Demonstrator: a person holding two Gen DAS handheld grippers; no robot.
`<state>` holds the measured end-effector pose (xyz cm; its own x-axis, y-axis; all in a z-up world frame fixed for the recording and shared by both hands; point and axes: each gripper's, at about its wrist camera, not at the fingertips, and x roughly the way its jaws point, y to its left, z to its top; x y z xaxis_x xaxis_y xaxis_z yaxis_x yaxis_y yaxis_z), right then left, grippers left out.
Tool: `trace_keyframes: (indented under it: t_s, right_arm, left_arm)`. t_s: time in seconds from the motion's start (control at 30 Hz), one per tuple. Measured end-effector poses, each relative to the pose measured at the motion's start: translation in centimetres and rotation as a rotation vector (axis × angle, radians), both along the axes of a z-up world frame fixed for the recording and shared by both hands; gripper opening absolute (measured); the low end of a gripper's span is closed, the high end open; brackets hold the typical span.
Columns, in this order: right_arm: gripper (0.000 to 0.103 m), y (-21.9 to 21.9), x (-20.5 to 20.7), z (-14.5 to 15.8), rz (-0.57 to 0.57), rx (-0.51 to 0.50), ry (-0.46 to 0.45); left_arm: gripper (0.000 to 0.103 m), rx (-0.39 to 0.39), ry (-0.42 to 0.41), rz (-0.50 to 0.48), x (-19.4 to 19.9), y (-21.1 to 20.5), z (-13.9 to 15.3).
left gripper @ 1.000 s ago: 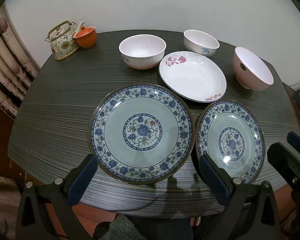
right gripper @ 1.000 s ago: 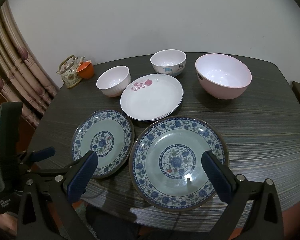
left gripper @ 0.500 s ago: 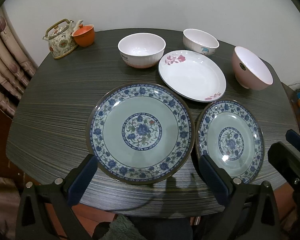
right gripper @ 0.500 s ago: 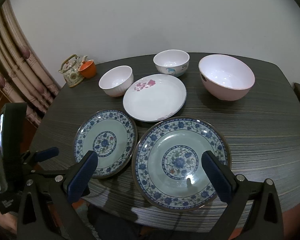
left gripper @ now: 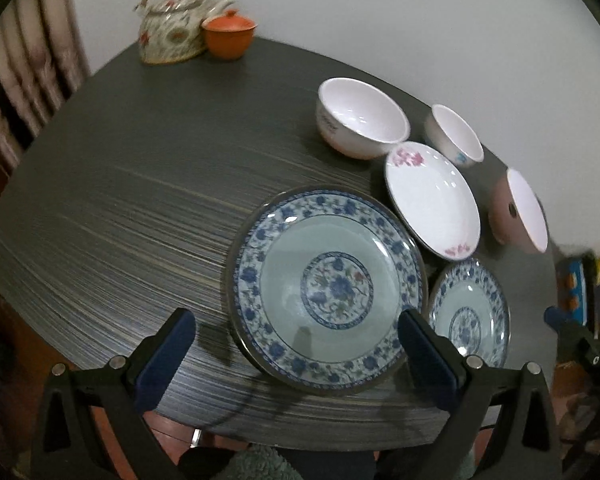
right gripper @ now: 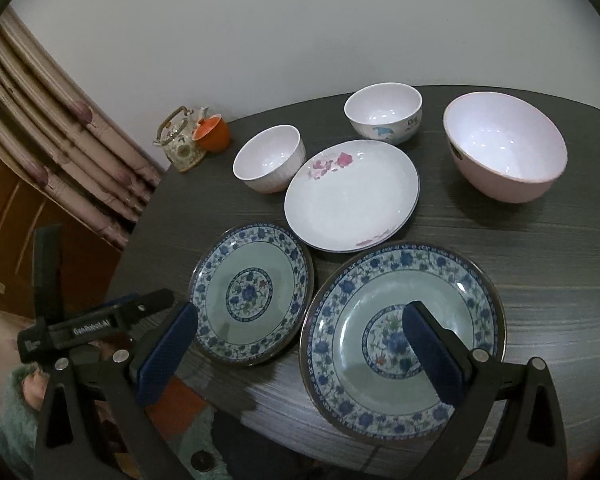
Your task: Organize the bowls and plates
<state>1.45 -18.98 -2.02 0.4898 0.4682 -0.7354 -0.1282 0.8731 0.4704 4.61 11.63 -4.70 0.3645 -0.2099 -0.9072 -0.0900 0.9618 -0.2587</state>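
**A:** Plates and bowls, where do they sit?

**B:** All on the dark striped table (right gripper: 540, 264). The large blue-patterned plate (right gripper: 402, 340) lies at the near edge, with the small blue-patterned plate (right gripper: 252, 294) just beside it on the left. The white plate with pink flowers (right gripper: 352, 194) sits behind those two, toward the middle.

**A:** And the bowls?

**B:** Along the far edge: a ribbed white bowl (right gripper: 269, 158), a white bowl with a blue print (right gripper: 383, 112), and a big pink bowl (right gripper: 504, 152) nearest the right side. A floral teapot (right gripper: 180, 142) and an orange cup (right gripper: 213, 132) stand together at the far left corner.

**A:** The tools?

**B:** The left gripper (left gripper: 296, 354) is spread wide with nothing between its blue pads, hovering over the near edge by the large plate. The right gripper (right gripper: 300, 354) is equally wide apart and holds nothing, above both blue plates.
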Motion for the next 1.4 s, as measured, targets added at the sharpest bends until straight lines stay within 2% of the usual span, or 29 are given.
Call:
trace_keyframes:
  t_s: [0.07, 0.13, 0.2, 0.27, 0.37, 0.47, 0.53, 0.6, 0.77, 1.23, 1.37, 1.4]
  right_arm:
    - [0.101, 0.2, 1.1, -0.5, 0.032, 0.025, 0.030]
    - [0.099, 0.5, 2.1, -1.3, 0.052, 0.042, 0.074]
    - [0.096, 1.0, 2.9, -2.1, 0.072, 0.040, 0.103]
    - [0.093, 1.8, 3.9, -2.8, 0.114, 0.052, 0.134]
    - [0.079, 2.8, 5.6, -3.9, 0.147, 0.045, 0.164]
    - [0.069, 3.7, 7.3, -4.8, 0.172, 0.060, 0.198]
    - [0.053, 4.2, 8.3, -5.7, 0.197, 0.088, 0.226]
    - [0.050, 4.6, 9.4, -6.6, 0.204, 0.101, 0.257]
    - [0.046, 5.6, 10.9, -8.2, 0.217, 0.067, 0.274]
    - [0.041, 6.0, 12.7, -11.4, 0.225, 0.096, 0.353]
    - [0.039, 6.1, 13.0, -11.8, 0.231, 0.091, 0.364]
    - [0.038, 6.1, 13.1, -12.0, 0.231, 0.090, 0.367]
  left_arm:
    - [0.090, -0.052, 0.017, 0.017, 0.5, 1.2, -0.6]
    - [0.085, -0.084, 0.030, 0.028, 0.7, 1.8, -1.0]
    - [0.067, -0.116, 0.030, 0.023, 0.8, 2.4, -1.2]
    - [0.063, -0.149, 0.033, 0.012, 1.2, 2.6, -1.5]
    - [0.047, -0.220, 0.066, 0.023, 1.9, 3.5, -2.6]
    - [0.040, -0.270, 0.095, 0.040, 2.3, 4.2, -3.4]
    - [0.039, -0.284, 0.113, 0.057, 2.4, 4.8, -4.0]
    - [0.039, -0.302, 0.117, 0.071, 2.4, 5.3, -4.3]
    - [0.039, -0.302, 0.126, 0.086, 2.5, 6.1, -5.0]
    - [0.039, -0.283, 0.185, 0.093, 3.2, 6.6, -7.7]
    - [0.032, -0.286, 0.203, 0.103, 3.5, 6.8, -8.5]
    - [0.027, -0.290, 0.206, 0.099, 3.6, 6.8, -8.7]
